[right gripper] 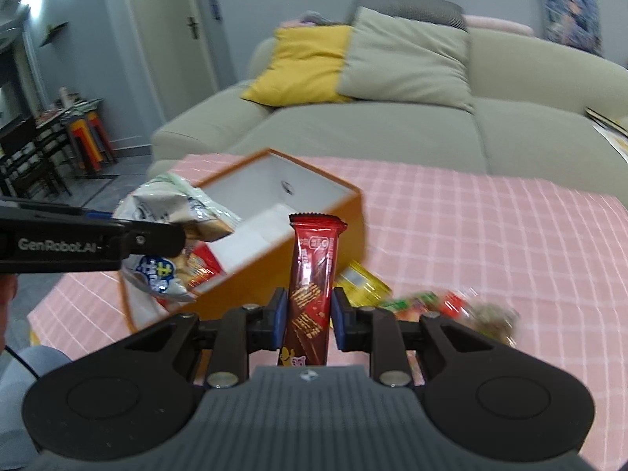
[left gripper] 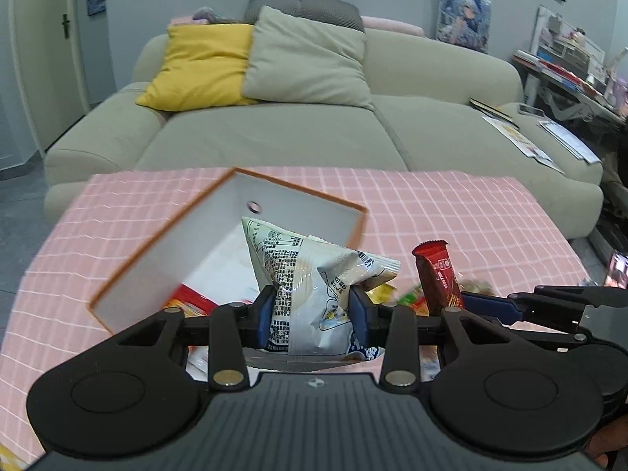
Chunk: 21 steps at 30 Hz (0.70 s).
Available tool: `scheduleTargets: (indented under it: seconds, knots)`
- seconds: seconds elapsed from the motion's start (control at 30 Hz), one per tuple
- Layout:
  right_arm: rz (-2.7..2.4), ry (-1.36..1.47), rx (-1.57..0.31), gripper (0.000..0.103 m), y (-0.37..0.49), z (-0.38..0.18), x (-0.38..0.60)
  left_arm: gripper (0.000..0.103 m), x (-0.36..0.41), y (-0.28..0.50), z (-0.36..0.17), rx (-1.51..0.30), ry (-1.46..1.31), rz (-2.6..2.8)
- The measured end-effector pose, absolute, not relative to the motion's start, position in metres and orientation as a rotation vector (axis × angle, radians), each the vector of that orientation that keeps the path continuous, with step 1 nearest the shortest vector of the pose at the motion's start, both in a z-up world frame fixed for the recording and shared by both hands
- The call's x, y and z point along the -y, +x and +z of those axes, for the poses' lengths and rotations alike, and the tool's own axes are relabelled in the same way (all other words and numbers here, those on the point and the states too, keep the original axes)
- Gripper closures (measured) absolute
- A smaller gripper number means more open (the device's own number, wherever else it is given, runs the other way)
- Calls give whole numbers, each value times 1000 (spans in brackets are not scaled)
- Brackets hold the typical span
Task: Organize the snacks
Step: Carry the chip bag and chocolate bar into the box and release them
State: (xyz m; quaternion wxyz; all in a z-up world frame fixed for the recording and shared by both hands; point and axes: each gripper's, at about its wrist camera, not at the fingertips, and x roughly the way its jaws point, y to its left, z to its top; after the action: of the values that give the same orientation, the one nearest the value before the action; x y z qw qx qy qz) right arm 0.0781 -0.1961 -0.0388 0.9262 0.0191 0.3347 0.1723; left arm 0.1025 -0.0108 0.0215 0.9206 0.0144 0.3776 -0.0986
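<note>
My left gripper (left gripper: 310, 310) is shut on a white snack bag (left gripper: 314, 274) with black print and holds it over the open orange box (left gripper: 355, 231) with white inside walls. A red snack pack (left gripper: 188, 298) lies inside the box. My right gripper (right gripper: 307, 314) is shut on a red chocolate-biscuit stick pack (right gripper: 312, 274), held upright to the right of the box (right gripper: 345, 219). The left gripper and its white bag (right gripper: 172, 212) show at the left of the right wrist view. The red stick pack (left gripper: 435, 271) also shows in the left wrist view.
The table wears a pink checked cloth (right gripper: 490, 235). A yellow pack (right gripper: 363, 280) and several small loose snacks (right gripper: 451, 304) lie on the cloth right of the box. A beige sofa (left gripper: 274, 133) with yellow and beige cushions stands behind the table.
</note>
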Motion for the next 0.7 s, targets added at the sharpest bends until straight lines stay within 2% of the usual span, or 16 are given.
scheduleTargets:
  seconds: [0.27,0.7]
  knots:
    - [467,-49,-641,82,116,-16,143,59,-33,135,24,-820,-28,-142]
    - [501,-221,-714,82,224,-32,80,59,-70,196,-30,-1061,-90,-51]
